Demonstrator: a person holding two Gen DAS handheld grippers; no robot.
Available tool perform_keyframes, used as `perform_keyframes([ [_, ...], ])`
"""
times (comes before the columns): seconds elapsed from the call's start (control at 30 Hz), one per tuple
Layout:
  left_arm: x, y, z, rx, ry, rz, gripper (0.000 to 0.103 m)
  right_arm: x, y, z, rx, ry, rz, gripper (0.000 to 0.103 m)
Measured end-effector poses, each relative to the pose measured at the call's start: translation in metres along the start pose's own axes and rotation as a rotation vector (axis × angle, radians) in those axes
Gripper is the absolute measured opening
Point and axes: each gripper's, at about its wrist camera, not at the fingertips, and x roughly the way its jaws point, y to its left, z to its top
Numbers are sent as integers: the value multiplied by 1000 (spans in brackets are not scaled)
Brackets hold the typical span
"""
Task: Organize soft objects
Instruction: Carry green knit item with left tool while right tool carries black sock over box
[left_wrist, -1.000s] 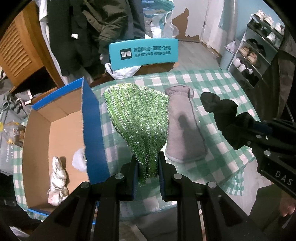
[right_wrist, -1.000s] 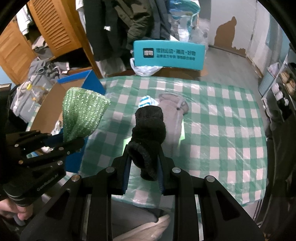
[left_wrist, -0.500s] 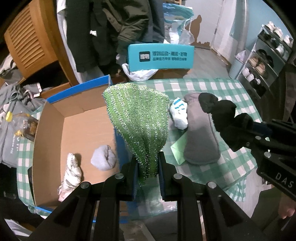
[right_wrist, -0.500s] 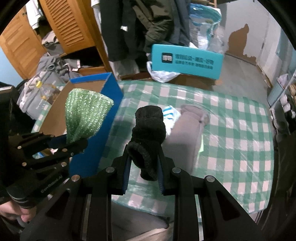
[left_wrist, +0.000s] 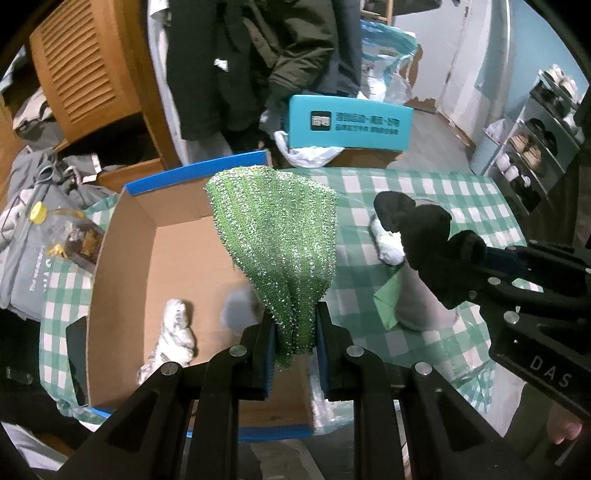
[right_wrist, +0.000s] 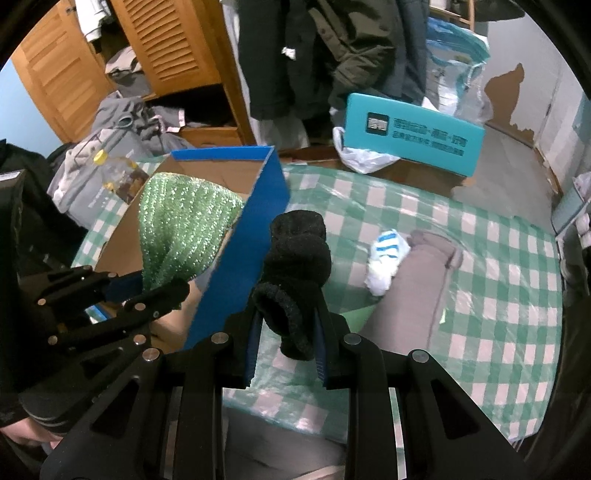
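Note:
My left gripper is shut on a sparkly green knit cloth that stands up from its jaws, over the open cardboard box with blue outer walls. In the box lie a white patterned sock and a grey ball of fabric. My right gripper is shut on a black sock, held above the checked table just right of the box wall. On the table lie a grey fabric piece and a white-and-blue sock.
The green-and-white checked tablecloth has a plastic cover. A teal printed box and a white plastic bag sit behind the table. Dark coats hang at the back beside a wooden louvred cabinet. Clothes pile at the left, shoe shelves at the right.
Both grippers have shifted left with their loads: the box now lies under the green cloth, and the grey piece has slid right in both views. Both grips are unchanged.

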Motion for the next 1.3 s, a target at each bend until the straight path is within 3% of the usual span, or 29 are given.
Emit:
perform_keyframes([
  [0.6,2,69,-14,-106,5,49,19,31,59,21,-72,38,45,23],
  [1.3,27,117,-29,-198,75,76,19,82,104,33,-112,119,90,23],
])
